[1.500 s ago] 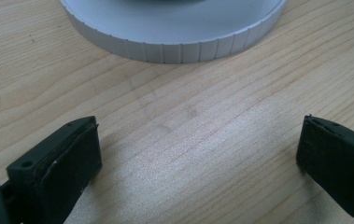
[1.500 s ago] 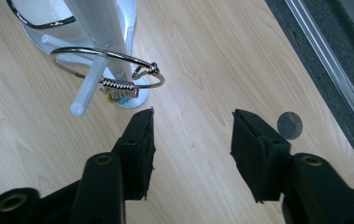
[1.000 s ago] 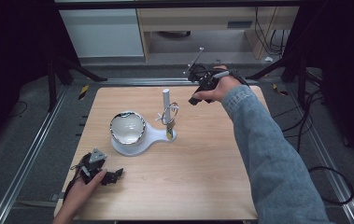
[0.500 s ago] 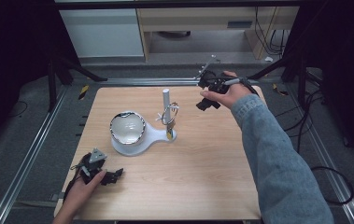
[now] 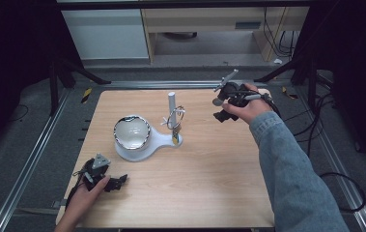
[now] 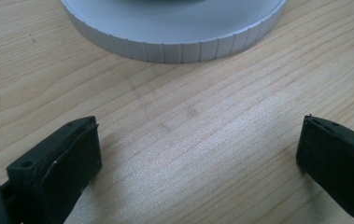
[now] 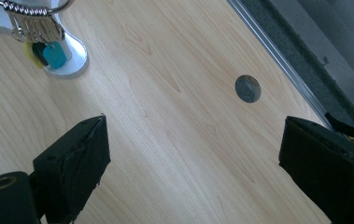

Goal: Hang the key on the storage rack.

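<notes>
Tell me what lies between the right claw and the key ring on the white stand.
Nothing: bare wood separates the right claw from the key ring on the stand, as the high view shows. The table looks bare in the right gripper view too.

Centre obstacle: white stand (image 5: 144, 140) with bowl (image 5: 132, 131) and post (image 5: 171, 101).
Free room: bare table (image 5: 204, 183) near and right.

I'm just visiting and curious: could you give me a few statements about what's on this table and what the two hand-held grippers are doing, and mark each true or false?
1. The left gripper has its jaws wide apart. True.
2. The right gripper clamps the key ring. False: its jaws are open and hold nothing.
3. The key ring hangs on the white stand. True.
4. The round mirror lies at the table's right edge. False: it sits left of centre.
</notes>
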The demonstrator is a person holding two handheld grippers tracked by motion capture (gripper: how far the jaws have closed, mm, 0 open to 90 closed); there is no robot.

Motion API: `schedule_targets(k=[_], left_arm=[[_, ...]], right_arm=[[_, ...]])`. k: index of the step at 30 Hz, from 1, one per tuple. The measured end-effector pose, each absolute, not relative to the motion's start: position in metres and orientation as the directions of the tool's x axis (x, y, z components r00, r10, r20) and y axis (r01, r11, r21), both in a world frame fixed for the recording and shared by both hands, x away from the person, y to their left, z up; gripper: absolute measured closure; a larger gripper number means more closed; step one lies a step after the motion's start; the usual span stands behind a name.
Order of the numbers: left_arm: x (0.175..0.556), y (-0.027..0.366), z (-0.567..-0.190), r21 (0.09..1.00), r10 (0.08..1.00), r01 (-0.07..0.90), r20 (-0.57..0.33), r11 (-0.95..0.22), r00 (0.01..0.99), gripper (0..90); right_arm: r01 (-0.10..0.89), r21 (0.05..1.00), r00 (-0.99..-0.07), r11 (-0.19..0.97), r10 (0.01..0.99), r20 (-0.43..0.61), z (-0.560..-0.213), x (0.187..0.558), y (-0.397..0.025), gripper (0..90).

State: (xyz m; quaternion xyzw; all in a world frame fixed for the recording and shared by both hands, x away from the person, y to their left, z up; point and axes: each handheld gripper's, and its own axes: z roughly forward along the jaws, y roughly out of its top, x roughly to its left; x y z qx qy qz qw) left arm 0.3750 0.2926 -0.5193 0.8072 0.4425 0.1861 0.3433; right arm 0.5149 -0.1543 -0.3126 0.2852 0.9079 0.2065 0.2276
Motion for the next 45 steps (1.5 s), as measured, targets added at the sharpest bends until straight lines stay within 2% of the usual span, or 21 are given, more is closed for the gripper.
schedule_targets(k=[25, 45], left_arm=[[0.375, 0.293, -0.519, 0.718, 0.842, 0.587, -0.003, -0.374, 0.540, 0.0], [0.375, 0.293, -0.519, 0.717, 0.842, 0.588, -0.003, -0.374, 0.540, 0.0]], right_arm=[[0.452, 0.503, -0.714, 0.736, 0.637, -0.290, -0.370, 0.493, -0.188, 9.6], [0.510, 0.497, -0.722, 0.703, 0.663, -0.198, -0.444, 0.469, -0.202, 9.6]])
